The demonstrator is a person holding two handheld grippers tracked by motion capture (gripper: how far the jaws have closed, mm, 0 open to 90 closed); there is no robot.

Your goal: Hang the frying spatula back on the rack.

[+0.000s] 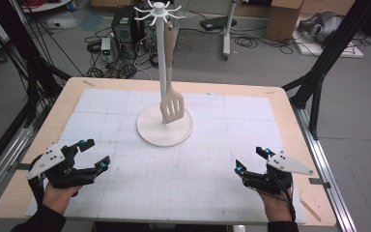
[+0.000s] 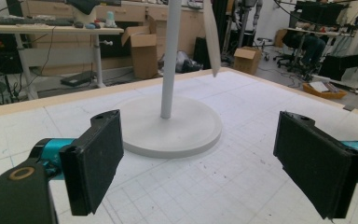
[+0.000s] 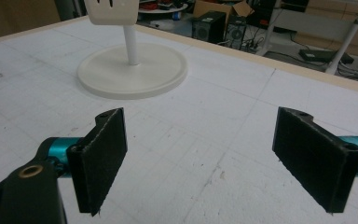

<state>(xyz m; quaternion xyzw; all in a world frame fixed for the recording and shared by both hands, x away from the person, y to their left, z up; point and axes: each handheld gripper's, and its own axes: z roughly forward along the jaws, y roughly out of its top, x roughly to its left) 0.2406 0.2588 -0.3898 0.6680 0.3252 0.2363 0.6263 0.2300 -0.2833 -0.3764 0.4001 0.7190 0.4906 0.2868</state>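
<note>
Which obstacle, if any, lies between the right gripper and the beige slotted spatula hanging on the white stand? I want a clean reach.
Nothing visible does. Only bare white gridded mat lies between the open right gripper and the beige slotted spatula, which hangs from the white stand above its round base.

White utensil stand at table centre; slotted spatula hangs from its top hooks, blade just above the base; left gripper and right gripper rest nearer the person, well apart from the stand, jaws spread.
</note>
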